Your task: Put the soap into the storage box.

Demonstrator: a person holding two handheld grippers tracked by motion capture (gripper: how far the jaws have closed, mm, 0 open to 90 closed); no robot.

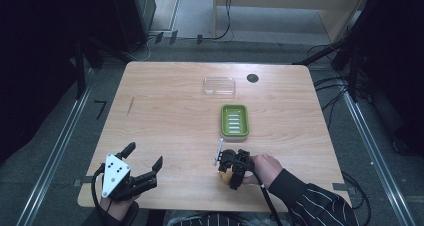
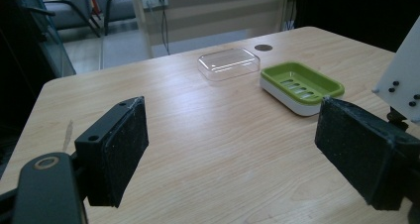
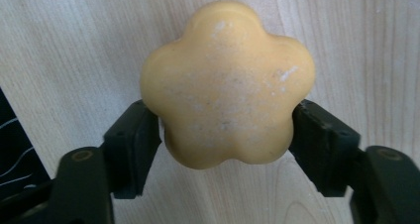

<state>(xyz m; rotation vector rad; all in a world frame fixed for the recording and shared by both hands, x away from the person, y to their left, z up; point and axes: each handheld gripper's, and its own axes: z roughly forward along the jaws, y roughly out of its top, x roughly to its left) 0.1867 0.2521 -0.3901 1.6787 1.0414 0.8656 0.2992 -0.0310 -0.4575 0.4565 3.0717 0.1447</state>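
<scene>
A pale yellow, flower-shaped soap lies on the wooden table near its front edge, and a sliver of the soap peeks out under my right hand's tool. My right gripper points down over it, shut, with a black pad pressing each side of the soap. In the high view the right gripper sits just below the green soap dish. My left gripper rests at the front left corner, its jaws wide apart. Nothing lies between the pads of the left gripper.
The green slotted soap dish stands right of centre. A clear plastic lid lies behind it toward the far edge, also seen in the left gripper view. A dark cable hole is beside the lid. Bare wood spreads across the left half.
</scene>
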